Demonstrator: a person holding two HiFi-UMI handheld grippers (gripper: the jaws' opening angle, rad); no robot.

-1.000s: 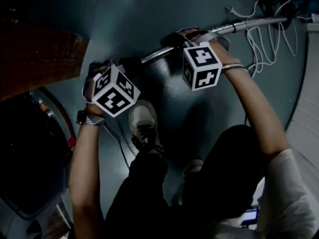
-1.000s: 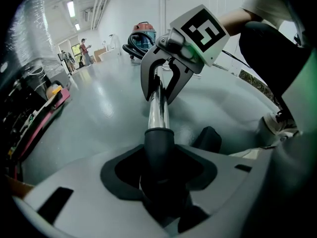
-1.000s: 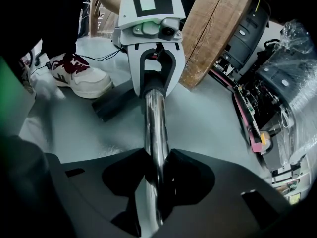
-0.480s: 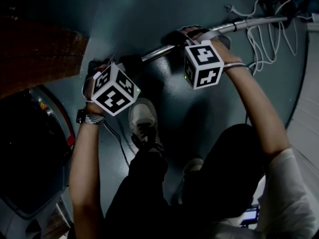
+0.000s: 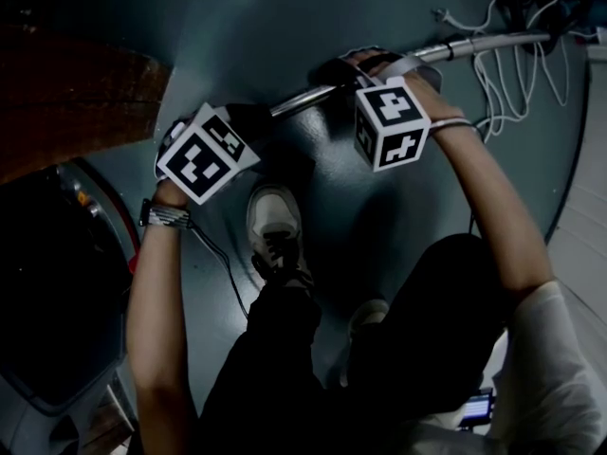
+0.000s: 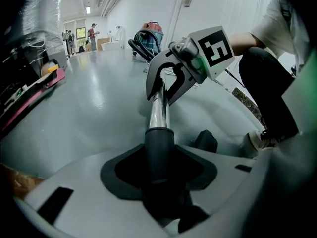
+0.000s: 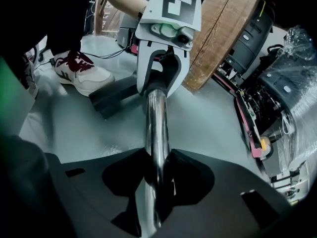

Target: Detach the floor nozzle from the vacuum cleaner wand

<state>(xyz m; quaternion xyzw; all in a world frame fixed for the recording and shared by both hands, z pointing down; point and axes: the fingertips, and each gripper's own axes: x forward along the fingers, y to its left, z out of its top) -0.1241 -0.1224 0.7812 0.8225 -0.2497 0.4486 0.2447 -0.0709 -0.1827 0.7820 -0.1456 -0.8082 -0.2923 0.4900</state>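
The wand (image 7: 157, 118), a chrome tube, slants low over the grey floor (image 5: 360, 216), and every place here is given from it.

The left tongs (image 6: 159, 157) are closed on the dark collar (image 6: 159, 145) at the wand's lower end. Their pads press on either side of it, and the jaws stand only as far apart as the collar is thick. The chrome tube runs straight into this collar with no gap showing.

Further up the wand, the right tongs (image 7: 157, 170) are clamped on the bare chrome in the same way, the tube running lengthwise between their pads. Each pair of tongs faces the other along the tube, with a stretch of chrome showing between them.

The floor nozzle (image 7: 113, 100), dark grey and wedge-shaped, lies flat on the floor at the wand's lower end. It juts out sideways from under the left tongs. From the right gripper view the joint itself is covered by those tongs.

A pale shoe (image 5: 273, 230) stands on the floor just beside the nozzle, on the person's side of the wand. A brown wooden disc (image 7: 223, 33) leans beyond the wand's lower end. Loose white cables (image 5: 493, 74) lie by its upper end, and a red-topped vacuum cleaner (image 6: 148, 33) stands well beyond that.
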